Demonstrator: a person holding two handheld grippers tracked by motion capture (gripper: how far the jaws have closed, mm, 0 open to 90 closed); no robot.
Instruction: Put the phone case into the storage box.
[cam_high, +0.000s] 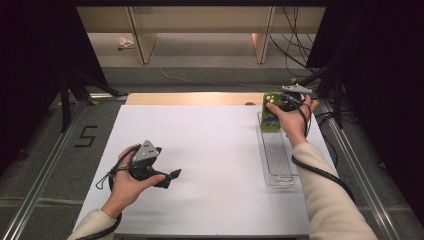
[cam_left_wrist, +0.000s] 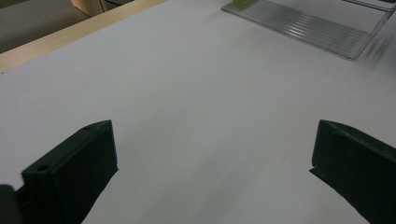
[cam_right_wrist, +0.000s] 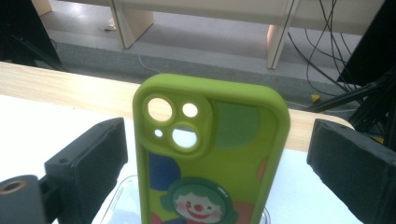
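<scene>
Okay, nearest you: your left gripper (cam_high: 167, 176) sits low over the white table (cam_high: 210, 165) at the near left, jaws spread wide, nothing between them; in the left gripper view it's just bare white surface between the two black jaws. Your left hand (cam_high: 127, 182) wraps the body, grey three-cornered plate on top.

Further out on the right, a clear ribbed tray (cam_high: 276, 157) lies lengthwise on the table, your right sleeve (cam_high: 327, 200) passing beside it. At the tray's far end stands the green phone case (cam_right_wrist: 210, 154), upright, its lower end in the tray. Your right gripper (cam_right_wrist: 217, 158) has its jaws on either side of the case, parted, a gap showing on each side — released, not clamping. Case looks lime green, soft and rounded, camera cutout with holes top left, clown face with red nose low in the middle, blue, darker green and orange blobs around it.

Beyond: light wood strip at the table's far edge, grey floor, wooden furniture legs, black cables at far right, black stand legs both sides, a "5" marked on the floor left.
</scene>
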